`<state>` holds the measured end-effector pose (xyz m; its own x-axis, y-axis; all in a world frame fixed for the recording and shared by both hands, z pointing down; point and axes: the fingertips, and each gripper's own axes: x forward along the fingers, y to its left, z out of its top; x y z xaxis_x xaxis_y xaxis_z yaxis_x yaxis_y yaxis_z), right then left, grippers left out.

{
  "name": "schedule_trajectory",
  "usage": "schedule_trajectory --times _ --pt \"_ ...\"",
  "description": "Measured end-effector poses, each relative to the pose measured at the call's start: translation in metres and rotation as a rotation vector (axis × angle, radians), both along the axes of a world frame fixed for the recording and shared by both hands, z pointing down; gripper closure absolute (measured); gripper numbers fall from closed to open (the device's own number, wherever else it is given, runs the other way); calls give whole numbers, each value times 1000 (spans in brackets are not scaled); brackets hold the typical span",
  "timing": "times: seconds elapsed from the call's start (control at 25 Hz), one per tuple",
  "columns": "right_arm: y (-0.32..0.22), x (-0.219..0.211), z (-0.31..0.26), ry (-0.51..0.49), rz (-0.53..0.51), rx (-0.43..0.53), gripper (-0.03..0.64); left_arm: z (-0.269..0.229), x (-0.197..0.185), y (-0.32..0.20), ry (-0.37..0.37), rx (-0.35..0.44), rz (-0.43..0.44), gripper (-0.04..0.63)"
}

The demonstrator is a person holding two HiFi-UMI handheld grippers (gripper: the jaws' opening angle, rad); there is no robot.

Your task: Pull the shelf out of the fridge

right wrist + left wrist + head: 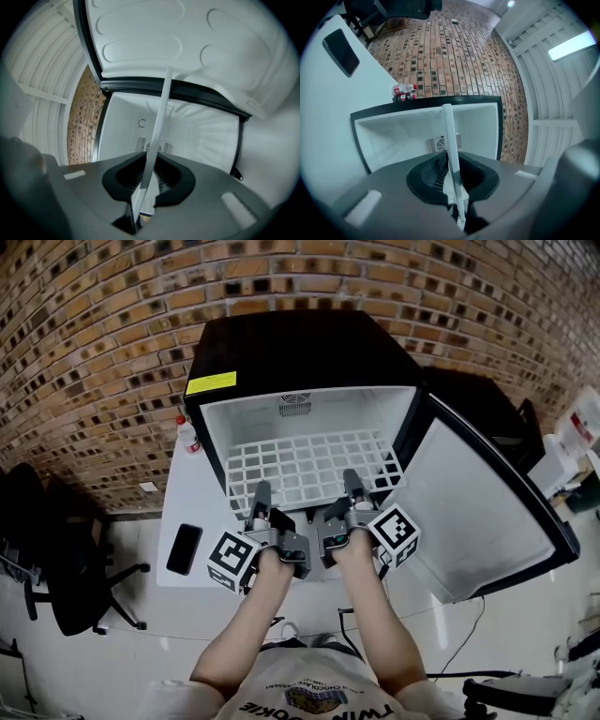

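A black mini fridge (281, 348) stands on a white table (192, 507) with its door (487, 512) swung open to the right. The white wire shelf (309, 465) sticks partly out of the fridge's mouth. My left gripper (260, 501) is shut on the left part of the shelf's front edge, and my right gripper (354, 487) is shut on the right part. In the left gripper view the shelf (450, 145) shows edge-on as a thin white bar pinched in the left gripper (453, 180). The right gripper view shows the same shelf (157, 136) clamped in the right gripper (146, 180).
A black phone (184, 548) lies on the table left of my left gripper. A red-labelled bottle (188, 435) lies beside the fridge's left wall. Black office chairs (66, 559) stand on the floor at the left. A brick wall (94, 324) runs behind the fridge.
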<state>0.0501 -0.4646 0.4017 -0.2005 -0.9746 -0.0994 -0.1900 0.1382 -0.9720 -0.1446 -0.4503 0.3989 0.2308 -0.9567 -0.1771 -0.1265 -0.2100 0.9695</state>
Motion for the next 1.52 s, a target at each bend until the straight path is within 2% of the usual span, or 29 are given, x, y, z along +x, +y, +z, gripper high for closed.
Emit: schedule_trajectory --times 0.24,0.48,0.72,0.88,1.52 --pt "38 -4 -3 37 -22 28 563 -1 -4 30 19 25 -27 577" --pt "93 -2 -19 72 -74 89 555 -26 1 91 9 133 -47 577" --pt "154 0 -43 121 -111 221 545 -48 6 157 -40 252 -66 574" --pt "177 2 -55 140 -128 275 543 -60 8 183 -55 303 -76 574" --pt "191 1 -65 154 -131 313 543 -63 8 195 -53 315 -76 571"
